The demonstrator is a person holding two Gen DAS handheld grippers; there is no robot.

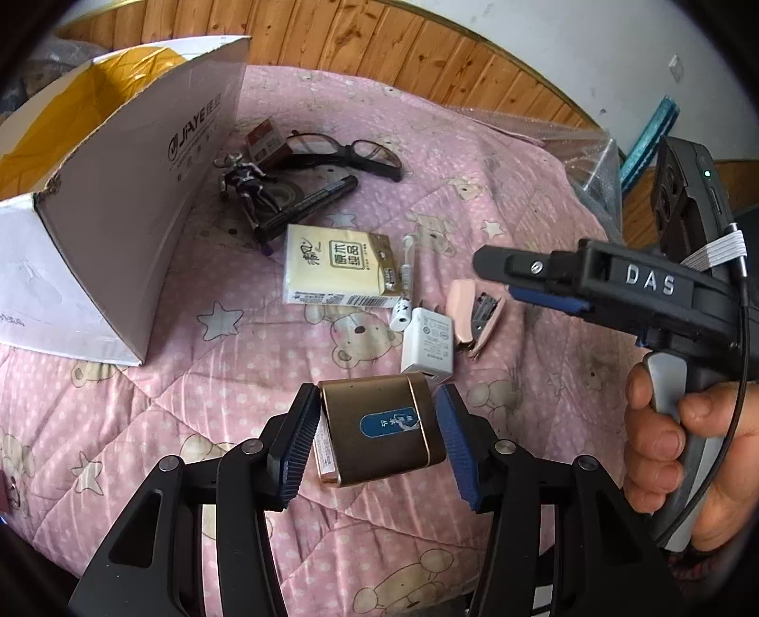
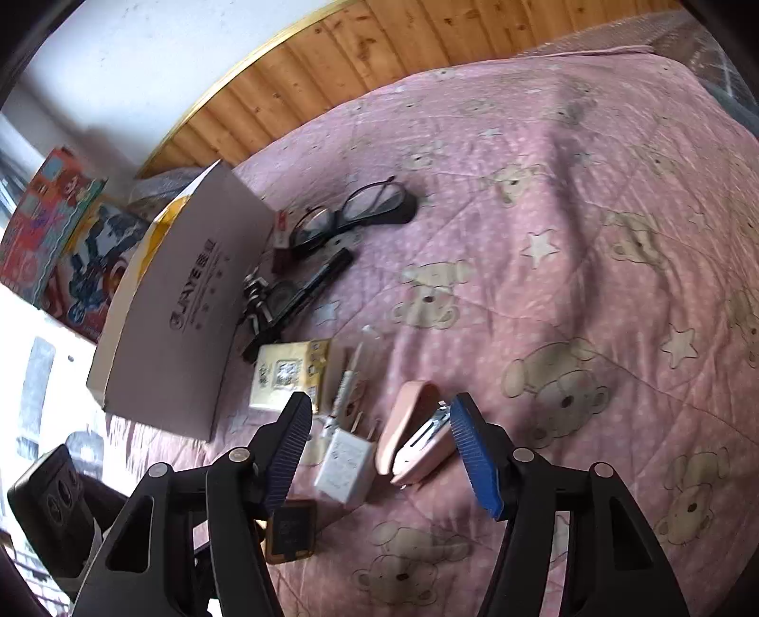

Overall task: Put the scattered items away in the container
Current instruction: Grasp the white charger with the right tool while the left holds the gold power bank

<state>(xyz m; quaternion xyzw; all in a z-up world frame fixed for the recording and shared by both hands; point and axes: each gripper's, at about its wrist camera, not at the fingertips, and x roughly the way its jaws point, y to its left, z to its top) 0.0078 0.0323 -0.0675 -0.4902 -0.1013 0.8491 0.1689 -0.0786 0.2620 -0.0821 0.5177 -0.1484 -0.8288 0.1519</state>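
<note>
A bronze box (image 1: 379, 432) lies on the pink quilt between the fingers of my left gripper (image 1: 377, 394), which is open, with slim gaps at both pads. My right gripper (image 2: 382, 408) is open above a pink stapler (image 2: 417, 432) and a white charger (image 2: 344, 462), touching neither; in the left wrist view it (image 1: 512, 285) hovers over the stapler (image 1: 474, 313). Behind lie a tissue pack (image 1: 337, 270), a black marker (image 1: 308, 209), a figurine keychain (image 1: 246, 180), glasses (image 1: 351, 152) and a small red pack (image 1: 265, 140). The white cardboard container (image 1: 142, 190) stands at the left, its mouth facing up.
A hand (image 1: 673, 436) grips the right gripper's handle. A wooden headboard (image 1: 379, 42) runs behind the bed, with bubble wrap (image 1: 593, 156) at the far right. Colourful toy boxes (image 2: 57, 237) stand beyond the container. The quilt (image 2: 593, 237) stretches to the right of the items.
</note>
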